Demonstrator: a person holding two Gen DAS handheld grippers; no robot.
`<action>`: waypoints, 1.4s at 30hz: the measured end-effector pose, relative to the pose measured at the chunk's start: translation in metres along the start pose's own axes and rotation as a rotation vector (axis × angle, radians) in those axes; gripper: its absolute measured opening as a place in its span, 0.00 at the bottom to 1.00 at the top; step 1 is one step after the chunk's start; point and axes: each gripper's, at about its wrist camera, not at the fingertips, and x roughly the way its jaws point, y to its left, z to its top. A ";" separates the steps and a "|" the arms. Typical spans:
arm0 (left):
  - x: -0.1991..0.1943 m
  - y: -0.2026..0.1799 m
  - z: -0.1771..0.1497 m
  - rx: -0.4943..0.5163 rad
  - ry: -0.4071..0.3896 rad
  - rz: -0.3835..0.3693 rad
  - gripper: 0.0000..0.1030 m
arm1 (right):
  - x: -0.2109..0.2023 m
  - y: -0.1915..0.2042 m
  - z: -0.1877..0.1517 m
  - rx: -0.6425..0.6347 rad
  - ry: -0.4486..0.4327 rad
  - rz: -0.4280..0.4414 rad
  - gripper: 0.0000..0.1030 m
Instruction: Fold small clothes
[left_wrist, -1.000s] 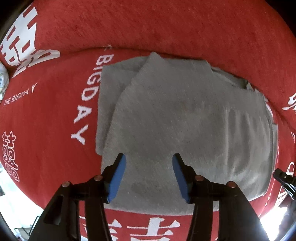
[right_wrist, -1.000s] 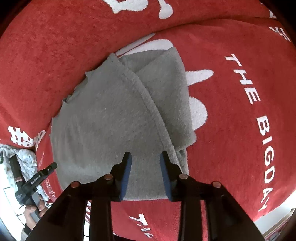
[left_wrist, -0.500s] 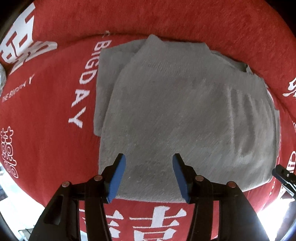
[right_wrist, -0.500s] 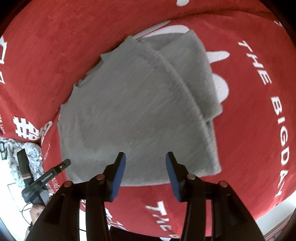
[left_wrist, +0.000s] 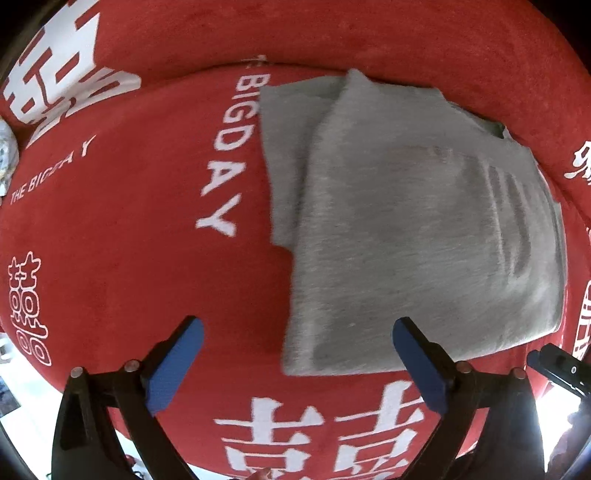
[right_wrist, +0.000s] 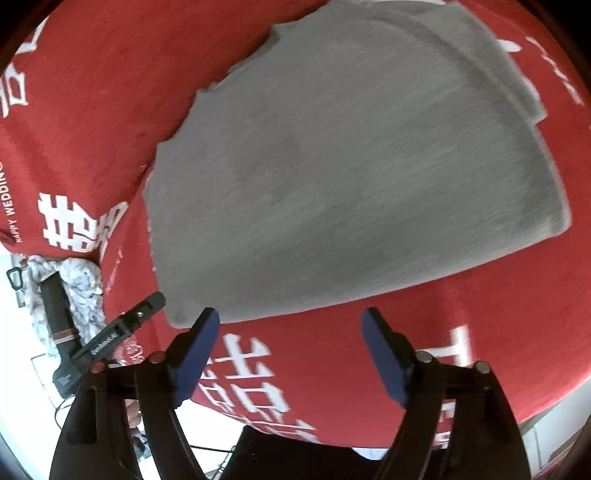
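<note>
A folded grey garment (left_wrist: 413, 221) lies flat on a red cloth with white lettering (left_wrist: 129, 240). In the left wrist view my left gripper (left_wrist: 295, 341) is open and empty, hovering over the garment's near left corner. In the right wrist view the same grey garment (right_wrist: 351, 166) fills the middle. My right gripper (right_wrist: 291, 332) is open and empty just in front of the garment's near edge. The left gripper (right_wrist: 110, 332) shows at the lower left of that view.
A white patterned cloth (right_wrist: 70, 288) lies at the left edge of the red cloth. The red cloth's front edge (right_wrist: 332, 435) runs just below my right gripper, with the floor beyond.
Both grippers have opened wider and pulled back from the garment toward the front edge. The left gripper has also shifted left, off the garment's near corner.
</note>
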 end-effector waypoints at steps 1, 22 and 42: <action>0.001 0.005 0.000 -0.002 0.004 -0.004 1.00 | 0.004 0.005 -0.002 -0.002 -0.001 0.010 0.81; 0.031 0.100 0.046 -0.117 0.013 -0.329 1.00 | 0.103 0.014 -0.042 0.339 0.016 0.456 0.84; 0.057 0.059 0.090 -0.196 0.093 -0.707 1.00 | 0.084 0.034 -0.007 0.423 -0.109 0.754 0.12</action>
